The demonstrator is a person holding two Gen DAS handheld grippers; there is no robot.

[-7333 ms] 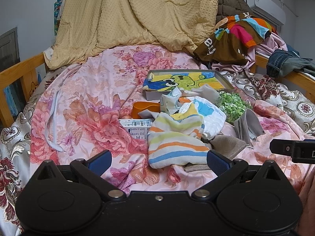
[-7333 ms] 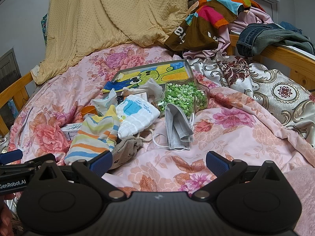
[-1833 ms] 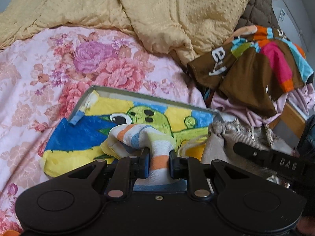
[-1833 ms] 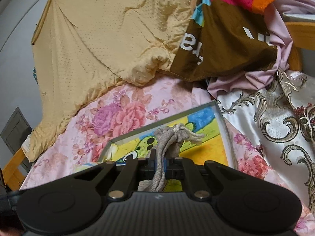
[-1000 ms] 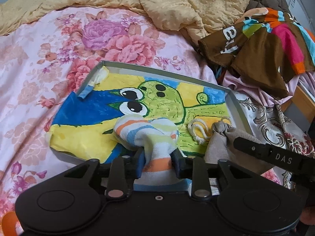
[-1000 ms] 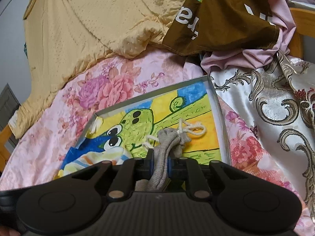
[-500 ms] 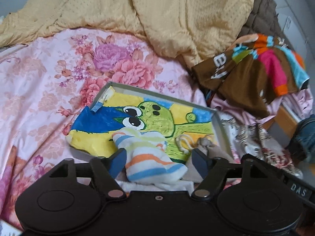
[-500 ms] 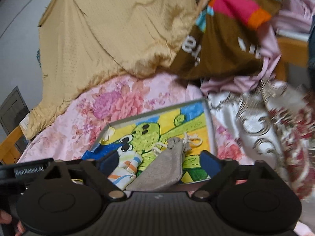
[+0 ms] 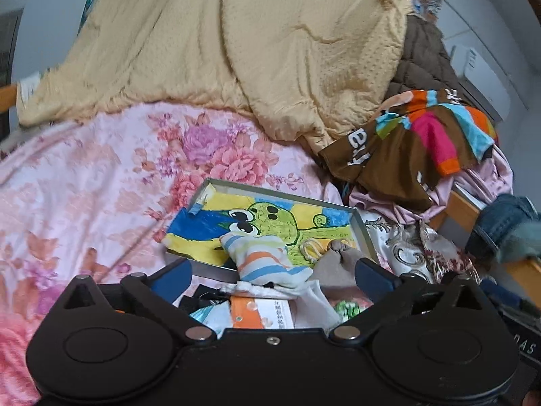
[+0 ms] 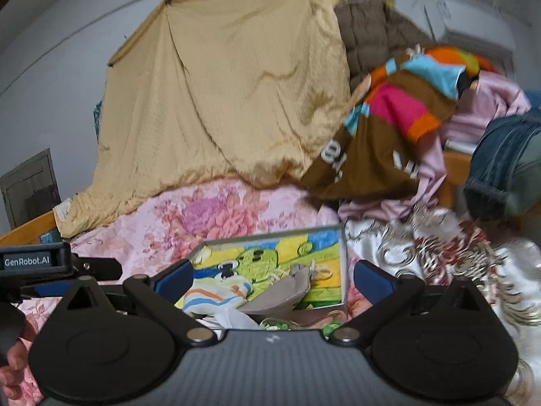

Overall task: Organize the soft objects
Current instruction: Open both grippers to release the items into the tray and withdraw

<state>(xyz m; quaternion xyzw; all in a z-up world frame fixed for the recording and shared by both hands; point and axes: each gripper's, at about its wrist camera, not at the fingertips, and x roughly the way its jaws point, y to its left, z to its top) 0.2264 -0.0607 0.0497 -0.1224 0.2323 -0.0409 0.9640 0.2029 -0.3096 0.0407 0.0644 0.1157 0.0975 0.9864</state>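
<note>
A shallow grey tray point(image 9: 280, 194) lined with a green cartoon picture lies on the pink floral quilt point(image 9: 84, 186). A striped cloth point(image 9: 263, 260) rests over the tray's near edge, and a grey drawstring pouch point(image 9: 338, 258) lies beside it on the right. My left gripper point(image 9: 272, 275) is drawn back from the striped cloth; its jaws are opening and the pads touch nothing. My right gripper point(image 10: 273, 279) hangs behind the grey pouch point(image 10: 290, 287), jaws likewise opening, with nothing held. The striped cloth point(image 10: 216, 296) lies left of the pouch there.
A yellow blanket point(image 9: 253, 50) hangs behind the bed. A brown multi-coloured garment point(image 9: 405, 149), pink cloth and jeans point(image 9: 500, 223) pile over the wooden rail point(image 9: 466, 209) on the right. An orange-and-white packet point(image 9: 260, 311) and other loose items lie just before the tray.
Both grippers went from shut on the striped cloth and the grey pouch to wide open. They pulled back and upward, leaving both items lying in the tray.
</note>
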